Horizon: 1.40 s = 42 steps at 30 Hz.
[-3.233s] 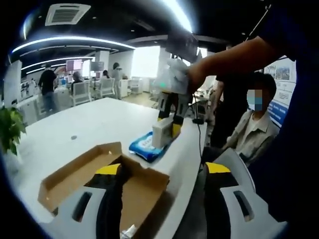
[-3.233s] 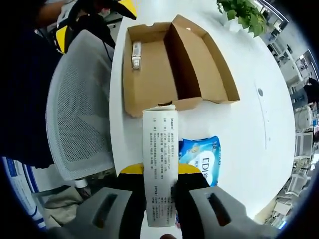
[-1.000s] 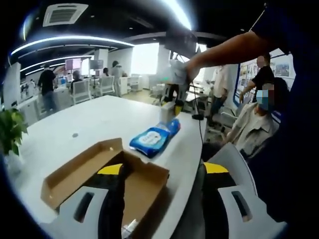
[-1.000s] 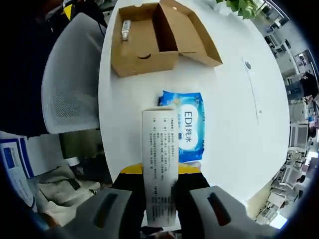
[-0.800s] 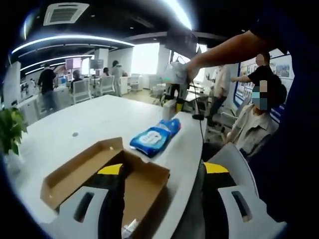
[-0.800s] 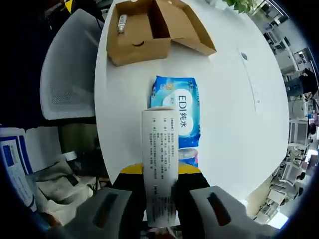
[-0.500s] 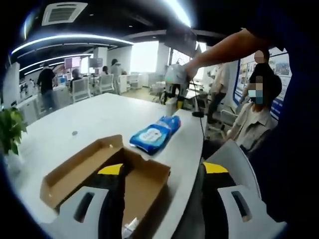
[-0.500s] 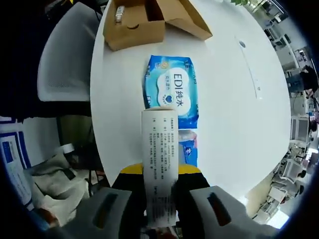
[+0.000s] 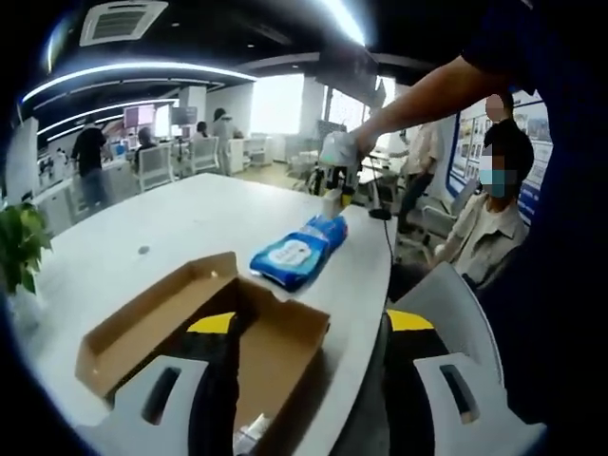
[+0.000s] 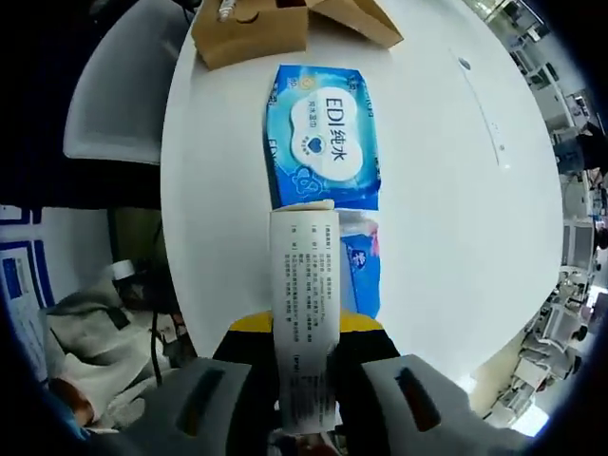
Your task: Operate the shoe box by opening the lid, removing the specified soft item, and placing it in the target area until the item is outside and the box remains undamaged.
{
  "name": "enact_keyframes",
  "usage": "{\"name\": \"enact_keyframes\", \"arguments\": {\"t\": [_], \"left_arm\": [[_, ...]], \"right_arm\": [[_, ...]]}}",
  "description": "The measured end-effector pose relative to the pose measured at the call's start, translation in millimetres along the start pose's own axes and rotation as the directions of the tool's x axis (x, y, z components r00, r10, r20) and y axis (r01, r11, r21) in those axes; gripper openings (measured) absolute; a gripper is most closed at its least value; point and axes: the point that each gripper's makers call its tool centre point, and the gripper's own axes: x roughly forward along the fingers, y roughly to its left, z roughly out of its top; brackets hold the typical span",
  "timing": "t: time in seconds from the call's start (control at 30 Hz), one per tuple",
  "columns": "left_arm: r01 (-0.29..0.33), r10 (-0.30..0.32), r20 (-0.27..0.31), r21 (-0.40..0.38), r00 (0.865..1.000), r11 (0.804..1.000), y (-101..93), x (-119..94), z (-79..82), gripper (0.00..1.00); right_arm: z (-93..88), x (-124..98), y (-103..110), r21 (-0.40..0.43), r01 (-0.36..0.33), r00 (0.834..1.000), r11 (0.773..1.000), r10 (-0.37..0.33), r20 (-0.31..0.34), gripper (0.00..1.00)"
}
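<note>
Placing step — right gripper [image 10: 306, 347] fingers clamped on white carton [image 10: 304, 304], above blue wipes pack [image 10: 325, 142] on surface [image 10: 456, 218]; shoe box [image 9: 204, 332] open between left gripper [image 9: 304, 370] fingers, spread, empty. Next, likely: lower, release.

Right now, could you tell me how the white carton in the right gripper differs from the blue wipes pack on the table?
The white carton is a stiff, narrow box with dense black print; the blue wipes pack is a soft, wider pouch with a white label. The carton is clamped in the right gripper above the table; the pack lies flat on it. Both are out of the open cardboard box.
</note>
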Motion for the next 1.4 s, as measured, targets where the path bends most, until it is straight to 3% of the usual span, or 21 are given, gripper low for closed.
{"name": "enact_keyframes", "arguments": {"t": [0.33, 0.8, 1.07, 1.4], "left_arm": [[0.016, -0.016, -0.019, 0.002, 1.0, 1.0, -2.8, 11.3, -2.6, 0.59], [0.026, -0.026, -0.036, -0.003, 0.999, 1.0, -6.0, 17.6, -2.9, 0.59], [0.028, -0.029, -0.044, -0.023, 0.999, 0.999, -5.3, 20.7, -2.6, 0.59], [0.025, -0.028, -0.066, -0.034, 0.997, 0.999, -4.3, 21.0, -9.2, 0.59]], "right_arm": [[-2.9, -4.5, -46.1, 0.01, 0.049, 0.999, 0.999, -0.049, 0.008, 0.19], [6.0, 1.1, -80.2, -0.014, 0.067, 0.998, 0.998, -0.067, 0.006, 0.19], [8.3, 21.0, -97.8, -0.044, 0.058, 0.998, 0.997, -0.058, 0.01, 0.19], [9.6, 50.7, -100.0, -0.064, 0.032, 0.999, 0.997, -0.031, 0.02, 0.19]]}}
